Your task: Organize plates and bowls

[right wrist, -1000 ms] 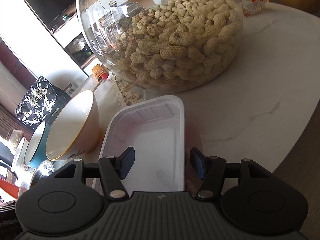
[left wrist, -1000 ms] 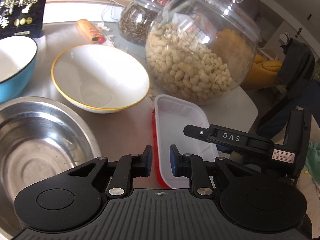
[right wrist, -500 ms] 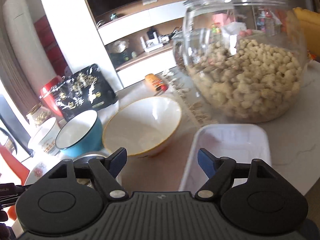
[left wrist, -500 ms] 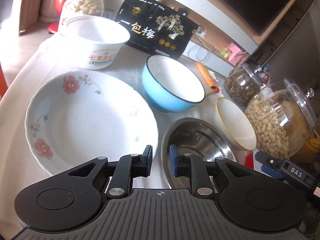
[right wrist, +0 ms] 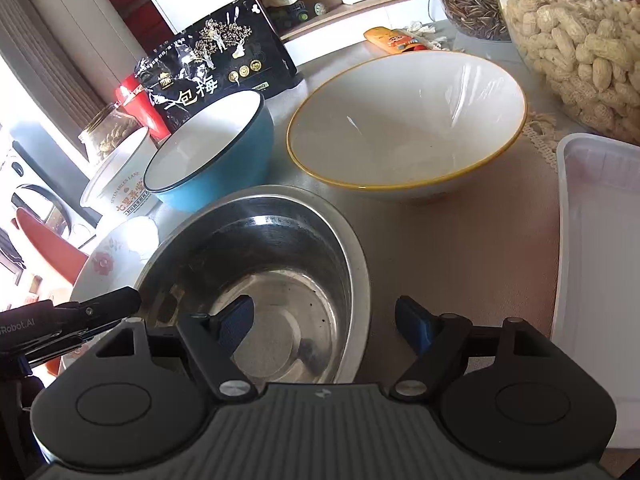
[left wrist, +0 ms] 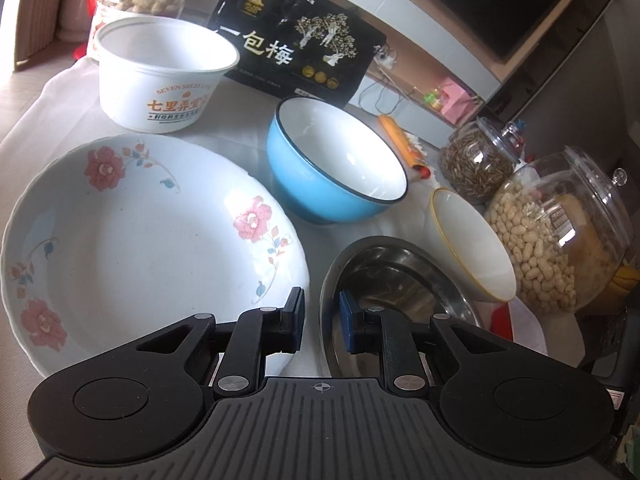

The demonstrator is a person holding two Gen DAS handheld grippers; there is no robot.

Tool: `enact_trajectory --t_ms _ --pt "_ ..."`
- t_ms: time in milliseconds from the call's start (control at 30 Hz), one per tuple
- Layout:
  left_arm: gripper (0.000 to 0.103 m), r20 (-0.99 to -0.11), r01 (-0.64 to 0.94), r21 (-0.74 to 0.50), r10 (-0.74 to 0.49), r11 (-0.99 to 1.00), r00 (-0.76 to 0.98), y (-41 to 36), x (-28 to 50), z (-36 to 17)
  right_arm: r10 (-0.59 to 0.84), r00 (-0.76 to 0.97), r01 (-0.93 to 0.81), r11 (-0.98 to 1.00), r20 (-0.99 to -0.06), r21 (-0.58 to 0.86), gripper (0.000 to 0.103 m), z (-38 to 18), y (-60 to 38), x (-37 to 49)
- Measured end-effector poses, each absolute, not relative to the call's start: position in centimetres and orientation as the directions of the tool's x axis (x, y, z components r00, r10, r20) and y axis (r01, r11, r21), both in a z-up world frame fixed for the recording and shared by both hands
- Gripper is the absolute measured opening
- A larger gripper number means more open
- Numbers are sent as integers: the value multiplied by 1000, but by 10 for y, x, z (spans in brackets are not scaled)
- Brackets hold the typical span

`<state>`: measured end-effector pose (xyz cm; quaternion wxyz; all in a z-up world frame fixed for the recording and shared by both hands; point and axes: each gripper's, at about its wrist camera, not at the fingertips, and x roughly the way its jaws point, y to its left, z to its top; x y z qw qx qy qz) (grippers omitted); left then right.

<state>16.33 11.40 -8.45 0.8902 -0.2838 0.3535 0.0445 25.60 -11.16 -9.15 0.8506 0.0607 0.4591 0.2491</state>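
In the left wrist view a floral plate [left wrist: 152,232] lies at the left. A blue bowl [left wrist: 336,176], a steel bowl [left wrist: 400,276] and a yellow-rimmed white bowl [left wrist: 472,248] stand to its right. My left gripper [left wrist: 322,320] hovers over the gap between the plate and the steel bowl, its jaws a narrow gap apart with nothing pinched. My right gripper [right wrist: 326,320] is open over the steel bowl [right wrist: 260,260]. One finger is above the bowl's inside and the other outside its right rim, and neither touches it. Beyond it stand the white bowl [right wrist: 408,128] and the blue bowl [right wrist: 212,160].
A white paper tub [left wrist: 160,80] and a black snack bag [left wrist: 300,40] stand at the back. A peanut jar [right wrist: 580,40] and a seed jar [right wrist: 472,0] crowd the right. A white plastic tray [right wrist: 592,280] lies at the right edge, an orange packet [right wrist: 392,40] behind the white bowl.
Both grippers swung left, away from the white tray and peanut jar, to the plate and bowls. The right jaws widened. The left jaws kept their narrow gap.
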Motion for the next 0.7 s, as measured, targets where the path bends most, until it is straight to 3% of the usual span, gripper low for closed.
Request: enact_trajectory --t_ms 267,533,700 --pt "21 -675 -232 -506 -214 830 706 106 164 -90 561 390 -390 819 -730 421 78 -91 -113 247" --pt "20 -702 -188 -551 -329 813 632 95 128 -92 548 340 -432 813 -764 391 79 -85 -123 217" --pt "19 -713 -198 -511 -284 837 641 98 129 -93 524 340 -432 825 -781 365 78 -88 -132 208"
